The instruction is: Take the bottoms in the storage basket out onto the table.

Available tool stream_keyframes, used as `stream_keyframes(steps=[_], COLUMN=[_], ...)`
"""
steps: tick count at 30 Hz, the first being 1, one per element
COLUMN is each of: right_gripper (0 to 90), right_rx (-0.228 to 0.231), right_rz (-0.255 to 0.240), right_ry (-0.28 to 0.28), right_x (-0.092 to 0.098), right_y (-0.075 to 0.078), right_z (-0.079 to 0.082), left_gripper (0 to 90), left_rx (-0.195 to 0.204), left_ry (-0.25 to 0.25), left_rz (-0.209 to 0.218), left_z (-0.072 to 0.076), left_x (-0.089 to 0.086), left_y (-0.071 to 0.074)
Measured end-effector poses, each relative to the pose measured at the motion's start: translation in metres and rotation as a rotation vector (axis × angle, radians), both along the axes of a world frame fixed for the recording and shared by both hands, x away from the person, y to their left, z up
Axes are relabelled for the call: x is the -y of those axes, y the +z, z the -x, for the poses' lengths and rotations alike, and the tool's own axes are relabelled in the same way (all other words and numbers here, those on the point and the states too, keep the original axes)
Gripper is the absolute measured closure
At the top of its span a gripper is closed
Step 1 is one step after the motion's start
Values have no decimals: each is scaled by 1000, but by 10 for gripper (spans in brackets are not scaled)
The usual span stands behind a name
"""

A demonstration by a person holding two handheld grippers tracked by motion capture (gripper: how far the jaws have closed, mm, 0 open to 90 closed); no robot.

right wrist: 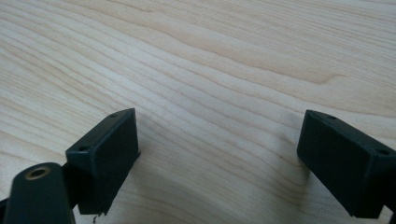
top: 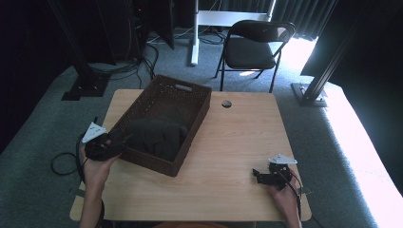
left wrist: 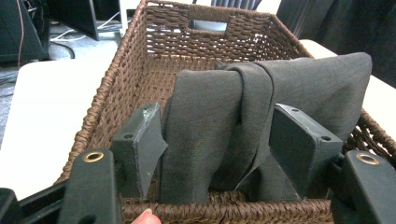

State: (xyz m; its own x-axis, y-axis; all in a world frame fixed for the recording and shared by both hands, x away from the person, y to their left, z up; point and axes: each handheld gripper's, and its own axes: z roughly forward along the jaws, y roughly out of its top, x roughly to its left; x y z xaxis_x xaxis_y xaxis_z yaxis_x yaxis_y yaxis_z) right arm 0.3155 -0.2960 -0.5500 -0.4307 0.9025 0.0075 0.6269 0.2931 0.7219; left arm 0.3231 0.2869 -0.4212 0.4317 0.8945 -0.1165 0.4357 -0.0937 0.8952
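A dark grey folded cloth (top: 159,133) lies bunched in the near end of a brown wicker basket (top: 183,88) on the left half of the wooden table (top: 237,137). My left gripper (top: 121,140) reaches over the basket's near left rim. In the left gripper view its jaws stand on either side of a thick fold of the cloth (left wrist: 210,107) and press on it, so my left gripper (left wrist: 217,128) is shut on the cloth. My right gripper (top: 256,175) rests low at the table's near right, and its jaws (right wrist: 219,140) are wide open over bare wood.
The basket's far half (left wrist: 187,60) holds nothing. A small round hole (top: 226,104) is in the table near its far edge. A black folding chair (top: 252,45) stands beyond the table. A cable (top: 64,164) loops on the floor at the left.
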Motion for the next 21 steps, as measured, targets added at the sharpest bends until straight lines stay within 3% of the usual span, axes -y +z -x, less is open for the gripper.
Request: stream_keyframes(steps=[21], right_gripper=[123], right_rx=[0], right_rz=[0], right_ry=[0], right_x=[0], right_y=[0], right_z=[0], left_gripper=[342], left_rx=[14], left_ry=[-16], left_rz=[-3], left_z=[0], left_x=[3], left_y=[7])
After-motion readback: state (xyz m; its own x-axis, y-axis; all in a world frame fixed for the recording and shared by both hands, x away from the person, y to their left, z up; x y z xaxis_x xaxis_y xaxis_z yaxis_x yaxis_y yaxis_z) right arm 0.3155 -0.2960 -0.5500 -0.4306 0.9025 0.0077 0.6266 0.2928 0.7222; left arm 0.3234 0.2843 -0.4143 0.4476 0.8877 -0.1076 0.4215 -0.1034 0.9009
